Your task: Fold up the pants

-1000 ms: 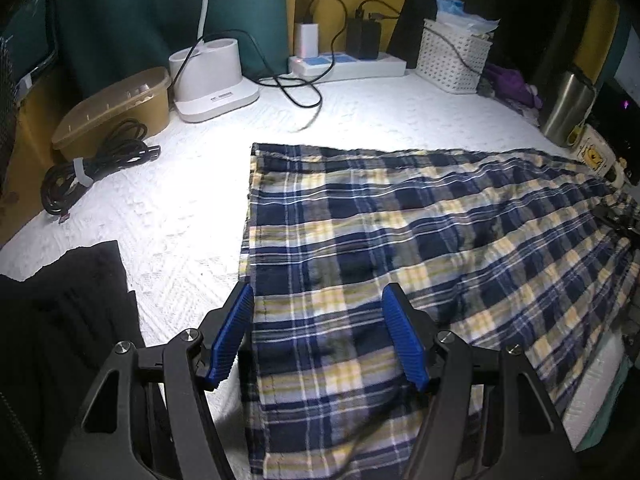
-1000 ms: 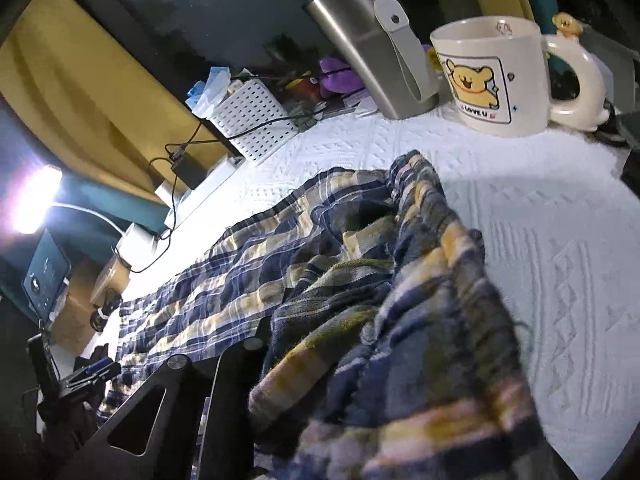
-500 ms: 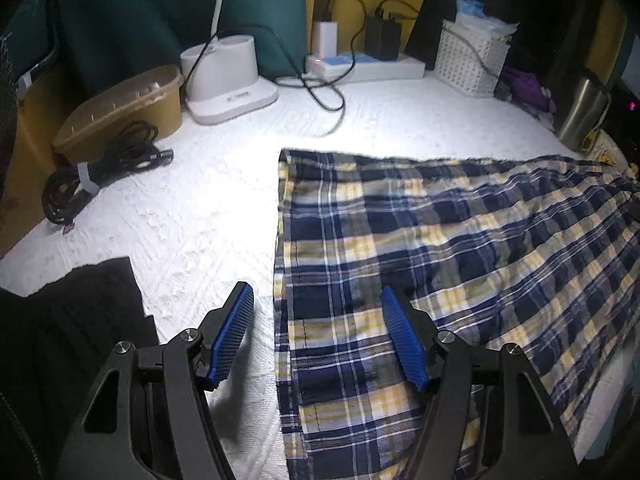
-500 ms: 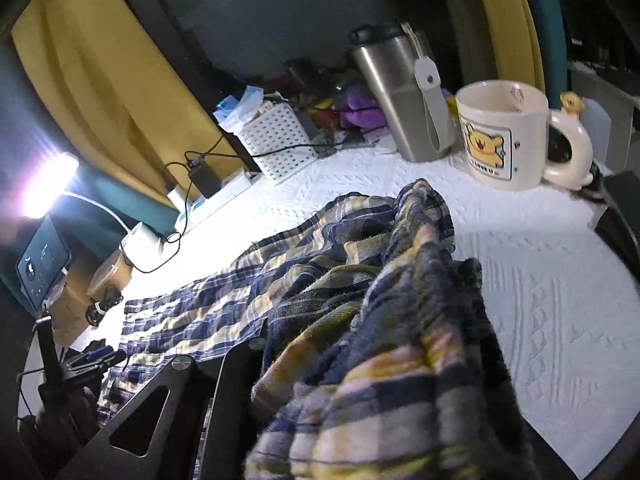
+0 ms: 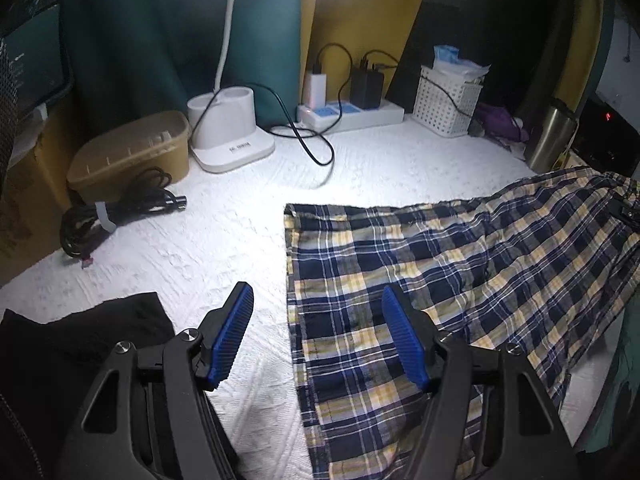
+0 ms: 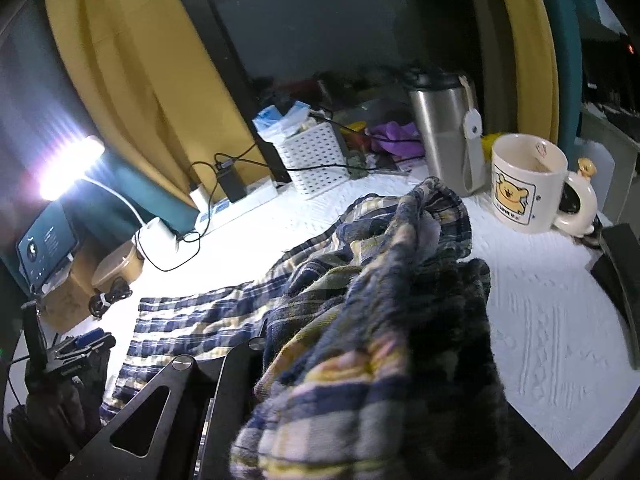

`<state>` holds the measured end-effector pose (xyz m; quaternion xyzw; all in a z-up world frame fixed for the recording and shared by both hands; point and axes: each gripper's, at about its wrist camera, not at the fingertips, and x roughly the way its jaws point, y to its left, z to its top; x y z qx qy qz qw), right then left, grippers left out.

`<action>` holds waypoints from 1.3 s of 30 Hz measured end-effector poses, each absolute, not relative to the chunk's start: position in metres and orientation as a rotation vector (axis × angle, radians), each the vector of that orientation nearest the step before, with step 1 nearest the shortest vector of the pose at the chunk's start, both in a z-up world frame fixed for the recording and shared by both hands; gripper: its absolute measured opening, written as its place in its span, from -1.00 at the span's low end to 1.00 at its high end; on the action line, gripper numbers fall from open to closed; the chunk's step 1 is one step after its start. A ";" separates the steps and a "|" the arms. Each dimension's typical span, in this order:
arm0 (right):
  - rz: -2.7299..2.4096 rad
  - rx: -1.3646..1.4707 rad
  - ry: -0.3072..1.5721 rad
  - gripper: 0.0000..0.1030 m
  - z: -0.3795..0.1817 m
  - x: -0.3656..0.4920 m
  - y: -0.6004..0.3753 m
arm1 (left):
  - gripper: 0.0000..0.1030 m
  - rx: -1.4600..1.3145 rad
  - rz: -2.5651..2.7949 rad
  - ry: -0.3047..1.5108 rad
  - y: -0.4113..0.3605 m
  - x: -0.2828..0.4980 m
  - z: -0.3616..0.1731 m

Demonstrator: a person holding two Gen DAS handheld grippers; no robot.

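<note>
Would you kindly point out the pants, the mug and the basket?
pants [image 5: 460, 280], left wrist view, flat leg fabric.
mug [image 6: 524, 184], right wrist view, printed side.
basket [image 5: 444, 106], left wrist view, front wall.

No lettering legible; the mug print is blurred.

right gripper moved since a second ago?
Yes. The right gripper, shut on the plaid pants, has risen and pulled back: the bear mug sits smaller and lower in its view, with more white table cover showing.
</note>
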<state>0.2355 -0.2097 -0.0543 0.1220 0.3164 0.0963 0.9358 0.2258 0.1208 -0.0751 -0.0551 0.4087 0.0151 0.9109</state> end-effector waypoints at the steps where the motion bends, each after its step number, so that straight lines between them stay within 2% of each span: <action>1: 0.199 0.244 0.644 -0.66 -0.052 0.234 -0.207 | 0.30 -0.117 0.029 0.836 0.123 0.224 -0.073; 25: 0.350 0.075 0.620 -0.66 -0.013 0.236 -0.079 | 0.30 -0.170 0.004 0.733 0.165 0.193 -0.057; 32: 0.431 0.037 0.663 -0.70 -0.030 0.244 -0.030 | 0.30 -0.186 0.016 0.728 0.181 0.181 -0.058; 39: 0.503 -0.002 0.761 -0.70 -0.070 0.253 0.017 | 0.30 -0.202 0.021 0.737 0.190 0.167 -0.064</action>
